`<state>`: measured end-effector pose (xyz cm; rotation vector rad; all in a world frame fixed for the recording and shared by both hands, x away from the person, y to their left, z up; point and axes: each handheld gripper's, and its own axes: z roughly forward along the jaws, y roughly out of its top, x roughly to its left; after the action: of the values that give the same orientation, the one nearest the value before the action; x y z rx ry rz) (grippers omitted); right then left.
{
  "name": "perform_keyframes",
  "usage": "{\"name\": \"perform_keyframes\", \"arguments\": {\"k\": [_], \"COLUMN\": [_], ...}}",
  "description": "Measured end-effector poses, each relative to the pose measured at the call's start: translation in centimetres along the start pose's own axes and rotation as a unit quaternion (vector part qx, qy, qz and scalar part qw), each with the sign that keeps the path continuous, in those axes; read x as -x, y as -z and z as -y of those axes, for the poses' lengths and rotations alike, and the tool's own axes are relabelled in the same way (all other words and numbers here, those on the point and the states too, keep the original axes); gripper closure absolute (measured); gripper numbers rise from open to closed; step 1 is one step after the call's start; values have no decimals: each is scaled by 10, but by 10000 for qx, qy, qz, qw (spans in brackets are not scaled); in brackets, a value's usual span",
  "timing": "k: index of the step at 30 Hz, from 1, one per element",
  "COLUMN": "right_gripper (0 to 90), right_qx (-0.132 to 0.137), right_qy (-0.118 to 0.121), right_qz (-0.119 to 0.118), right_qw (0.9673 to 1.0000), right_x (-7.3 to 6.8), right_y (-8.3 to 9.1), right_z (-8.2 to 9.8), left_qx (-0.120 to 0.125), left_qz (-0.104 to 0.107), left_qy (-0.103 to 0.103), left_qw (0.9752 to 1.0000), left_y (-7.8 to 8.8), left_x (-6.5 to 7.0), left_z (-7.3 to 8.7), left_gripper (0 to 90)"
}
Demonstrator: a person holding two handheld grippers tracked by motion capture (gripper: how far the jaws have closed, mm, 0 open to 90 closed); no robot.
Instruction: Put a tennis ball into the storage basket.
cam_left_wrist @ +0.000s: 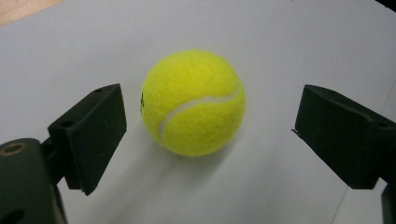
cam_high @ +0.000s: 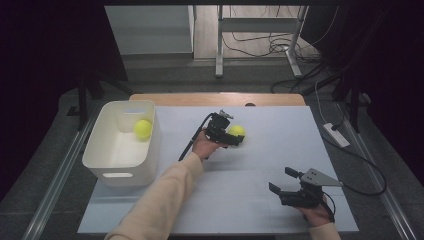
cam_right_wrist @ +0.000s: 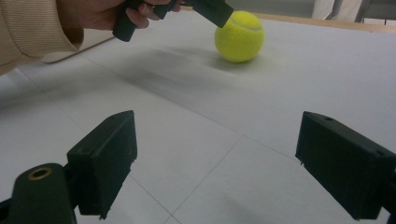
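Observation:
A yellow tennis ball rests on the white table sheet near the middle. My left gripper is open right at it; in the left gripper view the ball sits between the two black jaws with gaps on both sides. Another tennis ball lies inside the white bin at the left. My right gripper is open and holds nothing, low over the sheet near the front right. From the right gripper view the first ball lies far ahead, with the left hand and its gripper beside it.
The white bin stands along the sheet's left edge. A wooden tabletop strip runs behind the sheet. Cables and a power strip lie on the floor at the right, and a metal stand's legs rise behind the table.

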<state>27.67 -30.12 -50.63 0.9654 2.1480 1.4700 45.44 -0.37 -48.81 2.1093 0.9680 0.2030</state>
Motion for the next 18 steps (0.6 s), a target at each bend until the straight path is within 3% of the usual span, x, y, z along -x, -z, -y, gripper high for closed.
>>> {"name": "perform_keyframes", "arguments": {"k": [18], "right_gripper": [125], "right_qx": [-11], "right_qy": [0], "right_qz": [31], "right_qw": [10000], "right_x": [0], "right_y": [1], "right_z": [1], "left_qx": [-116], "left_qz": [-104], "left_qy": [16], "left_qw": [9999], "left_y": [-24], "left_x": [0], "left_z": [-5], "left_gripper": [98]}}
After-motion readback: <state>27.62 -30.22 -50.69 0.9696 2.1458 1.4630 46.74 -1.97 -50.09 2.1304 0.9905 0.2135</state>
